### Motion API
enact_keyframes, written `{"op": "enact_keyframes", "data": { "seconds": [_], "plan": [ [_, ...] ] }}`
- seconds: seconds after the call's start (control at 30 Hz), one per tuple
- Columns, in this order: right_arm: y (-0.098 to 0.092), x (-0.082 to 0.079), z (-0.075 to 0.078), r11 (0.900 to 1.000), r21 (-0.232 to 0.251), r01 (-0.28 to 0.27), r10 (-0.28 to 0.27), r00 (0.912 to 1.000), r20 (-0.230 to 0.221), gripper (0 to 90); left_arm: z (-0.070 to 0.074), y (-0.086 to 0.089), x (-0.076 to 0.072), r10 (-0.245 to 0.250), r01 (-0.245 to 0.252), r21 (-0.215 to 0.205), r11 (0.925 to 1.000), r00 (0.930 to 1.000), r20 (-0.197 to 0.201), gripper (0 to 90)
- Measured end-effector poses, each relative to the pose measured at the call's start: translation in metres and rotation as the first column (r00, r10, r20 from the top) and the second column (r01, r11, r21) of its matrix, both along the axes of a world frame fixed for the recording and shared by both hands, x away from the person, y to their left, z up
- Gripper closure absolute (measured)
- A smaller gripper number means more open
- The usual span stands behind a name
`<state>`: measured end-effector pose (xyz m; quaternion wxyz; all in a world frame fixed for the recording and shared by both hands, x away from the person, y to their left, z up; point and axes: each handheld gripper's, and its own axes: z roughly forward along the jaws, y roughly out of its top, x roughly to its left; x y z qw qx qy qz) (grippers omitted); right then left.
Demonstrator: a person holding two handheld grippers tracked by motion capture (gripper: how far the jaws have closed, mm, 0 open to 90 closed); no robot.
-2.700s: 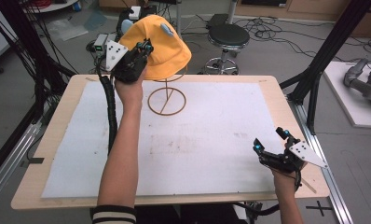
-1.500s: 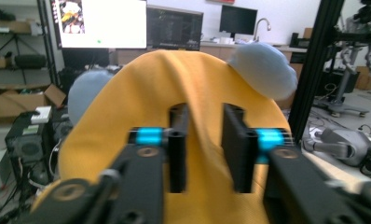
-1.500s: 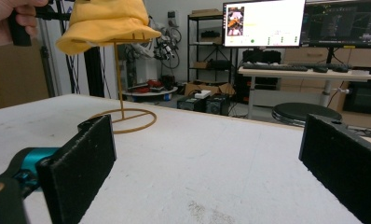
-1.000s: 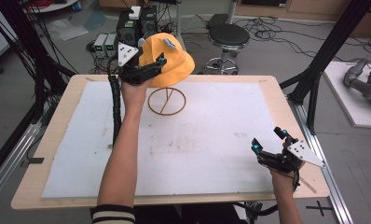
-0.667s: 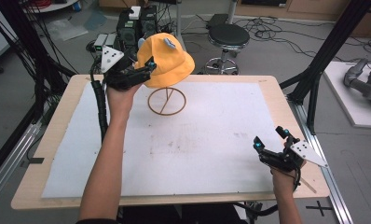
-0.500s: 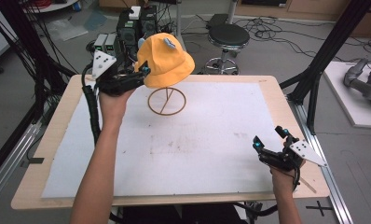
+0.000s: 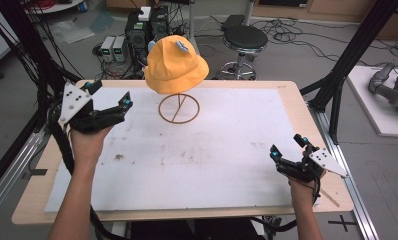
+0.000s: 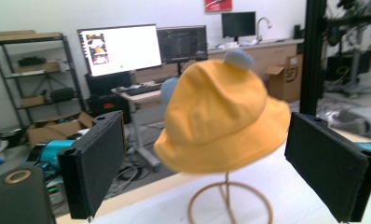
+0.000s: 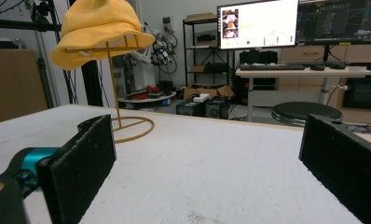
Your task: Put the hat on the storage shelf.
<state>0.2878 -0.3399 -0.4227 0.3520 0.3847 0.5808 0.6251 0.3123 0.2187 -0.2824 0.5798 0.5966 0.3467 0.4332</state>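
Fingers spread wide on the left gripper [image 7: 114, 107], both black pads apart with only air between them, and those jaws have just been opening! In the left gripper view the yellow hat [image 8: 223, 119] sits framed in that gap but farther off, touched by neither pad. From the high view, the left gripper hangs over the table's [image 7: 237, 165] far-left part, at about nine o'clock from the hat [image 7: 176, 65] and clearly apart from it, its tips pointing toward three o'clock, at the stand.

And the hat itself? It's perched on top of the thin wire stand [image 7: 179, 107], whose round ring base rests on the white tabletop near the far edge, a little left of centre. A small grey-blue pom-pom [image 8: 238, 59] rides on the crown.

Over at the near-right corner, roughly four o'clock from the stand and well apart from it, the right gripper [image 7: 287, 150] sits low above the table. Its jaws stand wide too, nothing between them: the right gripper view looks straight through the gap across bare tabletop, with the hat [image 9: 102, 30] and stand [image 9: 123, 119] up at about eleven o'clock in that view.
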Motion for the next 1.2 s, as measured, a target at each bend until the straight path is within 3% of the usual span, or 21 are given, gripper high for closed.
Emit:
{"op": "enact_keyframes", "data": {
  "seconds": [0.13,0.43,0.67,0.83,1.03,1.07,1.13,1.2],
  "plan": [
    [0.0,0.002,0.0,1.0,-0.009,0.008,-0.008,1.0,-0.002,3.3,-0.021,0.018,-0.021,0.025,-0.025,-0.012,0.9996,0.9994,-0.024,12.7],
    [0.003,0.001,0.0,1.0,-0.017,0.003,-0.004,0.9999,-0.01,3.3,-0.058,0.045,-0.048,0.093,-0.095,-0.025,0.9952,0.9932,-0.071,12.7],
    [0.003,-0.001,0.001,0.999,-0.045,0.011,-0.011,0.9999,-0.006,3.3,-0.076,0.054,-0.062,0.132,-0.132,0.011,0.9912,0.9875,-0.085,12.7],
    [0.001,-0.002,0.001,0.999,-0.048,0.017,-0.018,0.9997,-0.015,3.4,-0.091,0.061,-0.069,0.14,-0.142,-0.014,0.9898,0.9849,-0.102,12.7],
    [-0.001,-0.002,0.001,0.998,-0.056,0.024,-0.025,0.9996,-0.011,3.3,-0.113,0.06,-0.065,0.133,-0.135,-0.007,0.9908,0.9802,-0.147,12.7],
    [-0.001,-0.002,0.001,0.998,-0.056,0.024,-0.025,0.9996,-0.011,3.3,-0.116,0.061,-0.065,0.133,-0.137,-0.016,0.9905,0.9797,-0.15,12.7],
    [-0.002,-0.002,0.0,0.998,-0.051,0.032,-0.033,0.9993,-0.015,3.3,-0.122,0.067,-0.064,0.129,-0.141,-0.074,0.9872,0.9796,-0.154,12.7],
    [-0.003,-0.002,0.0,0.998,-0.057,0.038,-0.038,0.9992,-0.012,3.3,-0.124,0.069,-0.064,0.131,-0.146,-0.09,0.9852,0.9794,-0.154,12.7]
  ]
}}
